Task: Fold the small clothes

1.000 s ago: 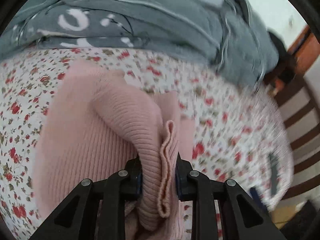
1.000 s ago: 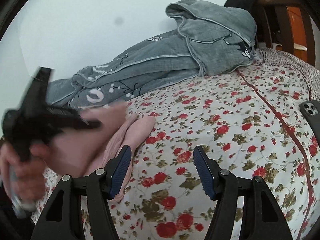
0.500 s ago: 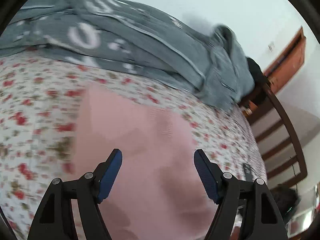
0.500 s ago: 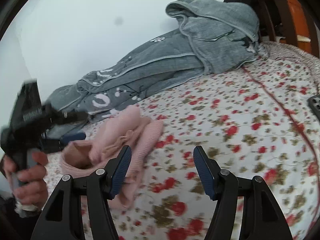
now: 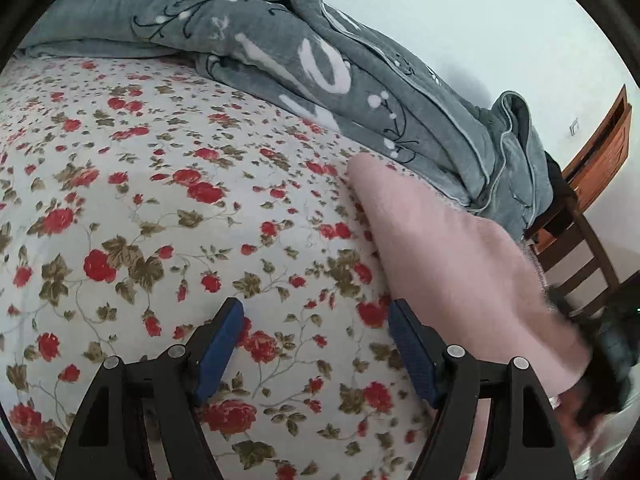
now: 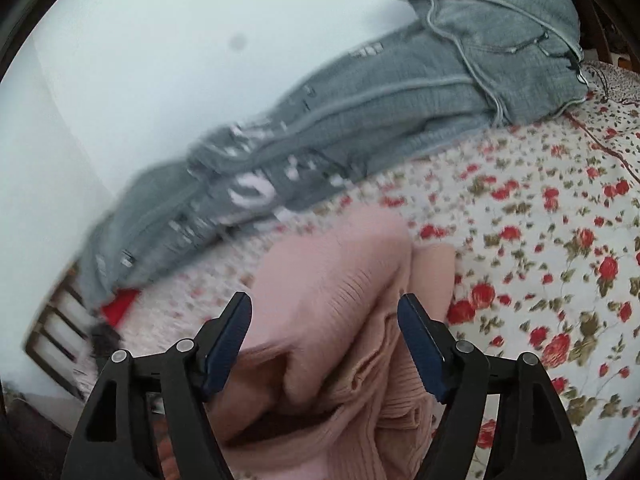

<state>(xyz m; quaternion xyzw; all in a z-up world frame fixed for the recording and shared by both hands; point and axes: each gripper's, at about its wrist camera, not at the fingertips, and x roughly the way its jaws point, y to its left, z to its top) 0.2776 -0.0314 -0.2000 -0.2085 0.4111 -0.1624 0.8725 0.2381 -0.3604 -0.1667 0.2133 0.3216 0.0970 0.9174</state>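
While the left tongs [image 5: 316,344] hang over the bed [image 5: 120,208], their blue pads stand wide apart with only the flowery sheet between them. They have just been opening, and nothing is held in them. The pink top [image 5: 452,256] lies to the right of these tongs, just beside the right pad. It looks blurry there. Past the tongs, at the far side of the bed, a gray blanket [image 5: 320,52] lies in a long heap against the wall. A wooden chair [image 5: 580,224] stands far off to the right. At the right edge, a dark blurry shape shows by the end of the pink top, but I cannot tell what it is.

The right tongs [image 6: 324,332] are wide too, and they have just been opening more. The pink top [image 6: 340,280] lies under and between their pads, bunched in soft folds, but the pads do not press on it. The gray blanket [image 6: 400,92] lies beyond it, from far left to far right. The flowery bed [image 6: 540,208] spreads out to the right of these tongs.
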